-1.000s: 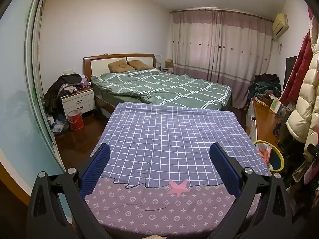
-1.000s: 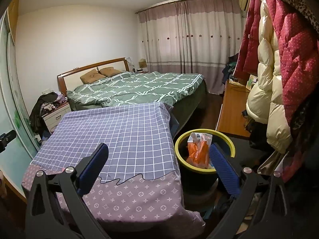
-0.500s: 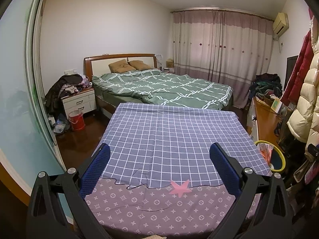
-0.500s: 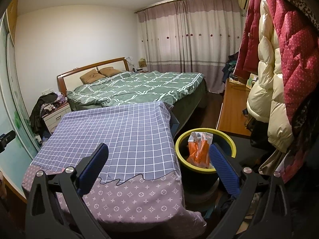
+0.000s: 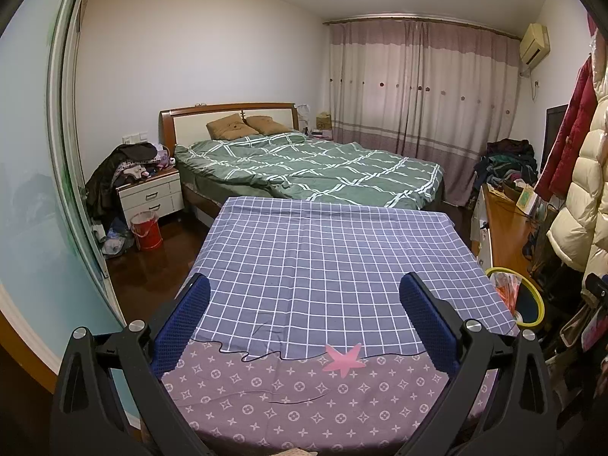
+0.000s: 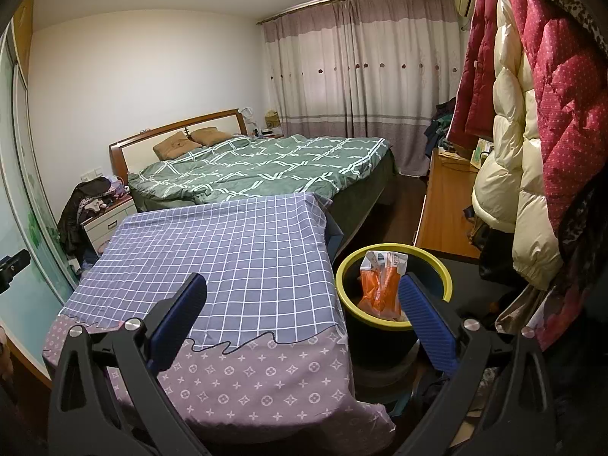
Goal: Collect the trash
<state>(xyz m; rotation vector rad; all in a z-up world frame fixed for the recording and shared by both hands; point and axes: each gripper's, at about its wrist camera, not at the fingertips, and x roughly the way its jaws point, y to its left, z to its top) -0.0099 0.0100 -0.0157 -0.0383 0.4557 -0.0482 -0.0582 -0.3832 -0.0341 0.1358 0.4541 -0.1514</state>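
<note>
Checked cloth (image 5: 330, 266) bare; bin (image 6: 395, 323) beside, apparently touching.

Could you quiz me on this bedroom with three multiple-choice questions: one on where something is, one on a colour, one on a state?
1. Where is the trash bin?
A. on the green bed
B. on the floor right of the checked cloth
C. on the nightstand

2. The bin's rim is:
A. red
B. white
C. yellow

3. The right hand-held gripper is:
A. open and empty
B. shut on a wrapper
C. shut on cloth

Answers: B, it stands beside the cloth's right edge; C, a yellow ring tops it; A, its fingers stand apart around nothing.
</note>
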